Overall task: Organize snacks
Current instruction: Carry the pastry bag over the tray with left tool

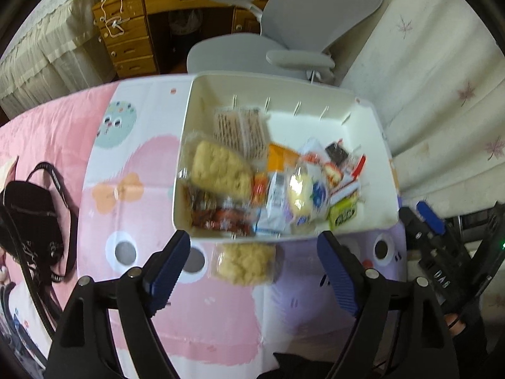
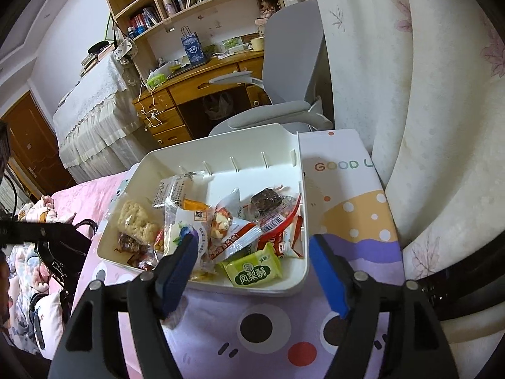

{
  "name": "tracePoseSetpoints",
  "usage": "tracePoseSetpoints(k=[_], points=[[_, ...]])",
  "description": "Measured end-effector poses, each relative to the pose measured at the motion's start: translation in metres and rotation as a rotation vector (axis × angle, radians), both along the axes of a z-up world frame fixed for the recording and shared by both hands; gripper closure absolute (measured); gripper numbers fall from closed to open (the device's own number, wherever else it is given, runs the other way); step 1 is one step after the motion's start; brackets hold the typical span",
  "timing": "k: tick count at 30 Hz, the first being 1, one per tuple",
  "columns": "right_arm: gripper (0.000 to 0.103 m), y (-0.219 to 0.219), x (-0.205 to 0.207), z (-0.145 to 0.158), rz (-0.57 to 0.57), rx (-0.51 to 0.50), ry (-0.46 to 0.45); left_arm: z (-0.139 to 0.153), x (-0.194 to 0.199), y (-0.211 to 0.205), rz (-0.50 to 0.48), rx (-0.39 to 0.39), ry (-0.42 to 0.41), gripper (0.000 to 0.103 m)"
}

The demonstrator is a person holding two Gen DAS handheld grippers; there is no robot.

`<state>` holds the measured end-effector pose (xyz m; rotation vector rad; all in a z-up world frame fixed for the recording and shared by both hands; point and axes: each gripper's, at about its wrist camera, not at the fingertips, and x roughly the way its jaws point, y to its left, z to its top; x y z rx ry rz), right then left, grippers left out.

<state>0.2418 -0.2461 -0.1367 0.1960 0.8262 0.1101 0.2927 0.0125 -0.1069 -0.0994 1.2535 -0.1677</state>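
Observation:
A white plastic bin (image 1: 366,126) (image 2: 221,145) stands on the cartoon-print bed cover and holds several wrapped snacks: a pale rice cake (image 1: 221,167) (image 2: 135,221), a green pastry pack (image 1: 342,214) (image 2: 254,270), a brown brownie (image 2: 266,202), and red and white packets. One wrapped rice cake (image 1: 243,263) lies on the cover just outside the bin's near wall. My left gripper (image 1: 254,271) is open and empty, its fingers either side of that cake. My right gripper (image 2: 254,274) is open and empty at the bin's near rim, above the green pack.
A black strap bag (image 1: 31,221) (image 2: 63,249) lies on the bed to the left. A grey office chair (image 1: 309,31) (image 2: 284,94) and a wooden desk (image 1: 142,31) stand beyond the bin. A pale curtain (image 2: 426,126) hangs at the right.

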Motion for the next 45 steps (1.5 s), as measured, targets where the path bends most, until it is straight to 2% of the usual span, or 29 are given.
tracePoseSetpoints(k=[7, 10, 18, 23, 28, 36, 45], points=[[0.027, -0.002, -0.010, 0.004, -0.002, 0.009, 0.045, -0.036, -0.017, 0.000, -0.003, 0.009, 0.091, 0.017], [0.023, -0.001, -0.014, 0.002, 0.011, 0.011, 0.079, -0.058, -0.020, -0.003, -0.012, 0.011, 0.147, 0.015], [0.023, -0.005, -0.031, -0.020, -0.017, 0.008, 0.181, -0.112, -0.020, -0.015, -0.029, 0.034, 0.219, 0.015], [0.023, -0.008, -0.043, -0.040, -0.030, 0.019, 0.253, -0.136, -0.015, -0.023, -0.041, 0.082, 0.212, 0.015], [0.023, -0.010, -0.048, -0.056, -0.030, 0.018, 0.296, -0.152, -0.011, -0.023, -0.024, 0.081, 0.210, 0.015], [0.023, -0.011, -0.051, -0.062, -0.024, 0.021, 0.301, -0.170, -0.007, -0.024, -0.018, 0.125, 0.208, 0.015], [0.023, -0.011, -0.048, -0.061, -0.026, 0.038, 0.298, -0.178, -0.013, -0.024, -0.046, 0.144, 0.210, 0.032]])
